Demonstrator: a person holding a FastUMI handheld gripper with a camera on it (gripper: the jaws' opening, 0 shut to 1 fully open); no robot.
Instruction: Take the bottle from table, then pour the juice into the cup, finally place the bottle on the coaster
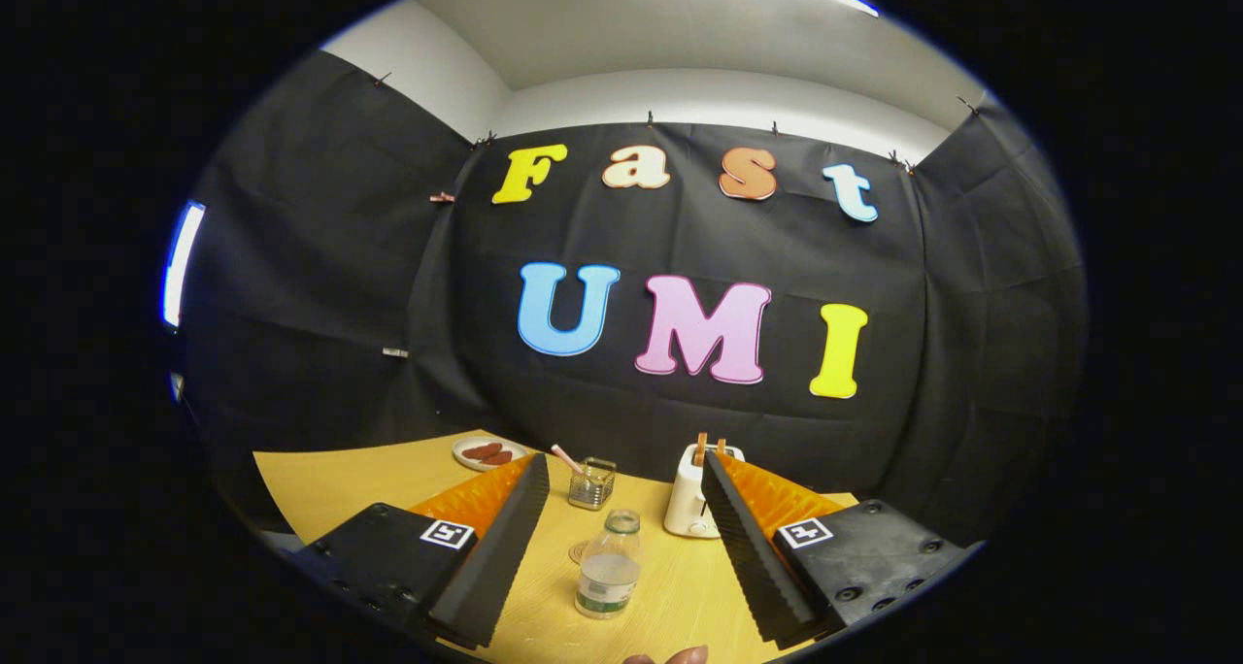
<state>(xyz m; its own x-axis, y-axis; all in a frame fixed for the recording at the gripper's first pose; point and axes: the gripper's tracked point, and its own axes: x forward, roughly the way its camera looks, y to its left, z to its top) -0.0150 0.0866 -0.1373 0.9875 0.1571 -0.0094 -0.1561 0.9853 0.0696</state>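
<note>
Spanning the foreground, the yellow table carries everything. The gripper hangs above it, jaws spread wide and holding nothing. A white toaster sits beyond the fingers. Between them stands the clear bottle, uncapped, with a glass cup farther back and a coaster just behind the bottle.

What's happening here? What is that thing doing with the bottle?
A person is holding a gripper over a yellow table. Its jaws are open, one on each side of a bottle that stands upright between them, not gripped yet. Beyond the bottle sit a small glass cup with a straw, a toaster and a plate of food. No juice has been poured yet.
</note>
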